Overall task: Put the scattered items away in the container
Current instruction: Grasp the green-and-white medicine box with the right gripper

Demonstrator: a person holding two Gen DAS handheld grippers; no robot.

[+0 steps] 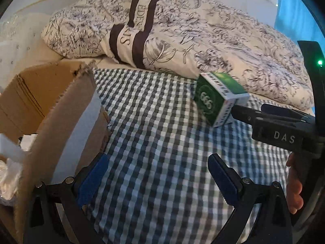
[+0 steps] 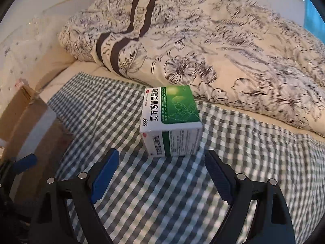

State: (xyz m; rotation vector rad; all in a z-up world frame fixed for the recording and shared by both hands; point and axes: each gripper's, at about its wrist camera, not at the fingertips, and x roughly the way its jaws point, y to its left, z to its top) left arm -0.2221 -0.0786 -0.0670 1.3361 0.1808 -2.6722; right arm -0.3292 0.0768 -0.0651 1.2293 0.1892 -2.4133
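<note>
A green and white medicine box (image 2: pixel 171 122) lies on the checked sheet (image 2: pixel 162 193), against the foot of a flowered duvet. My right gripper (image 2: pixel 162 156) is open, its blue-padded fingertips just short of the box's near end and nothing between them. In the left wrist view the same box (image 1: pixel 219 99) sits at centre right, with the right gripper (image 1: pixel 249 109) reaching it from the right. My left gripper (image 1: pixel 158 162) hangs open and empty over the sheet, beside an open cardboard box (image 1: pixel 40 93) at the left. The cardboard box (image 2: pixel 20 109) also shows at the far left.
The flowered duvet (image 1: pixel 203 34) is heaped across the back of the bed. White crumpled material (image 1: pixel 8 174) lies inside the cardboard box, whose torn flap (image 1: pixel 67 126) leans toward my left gripper. A hand (image 1: pixel 294 187) holds the right gripper's handle.
</note>
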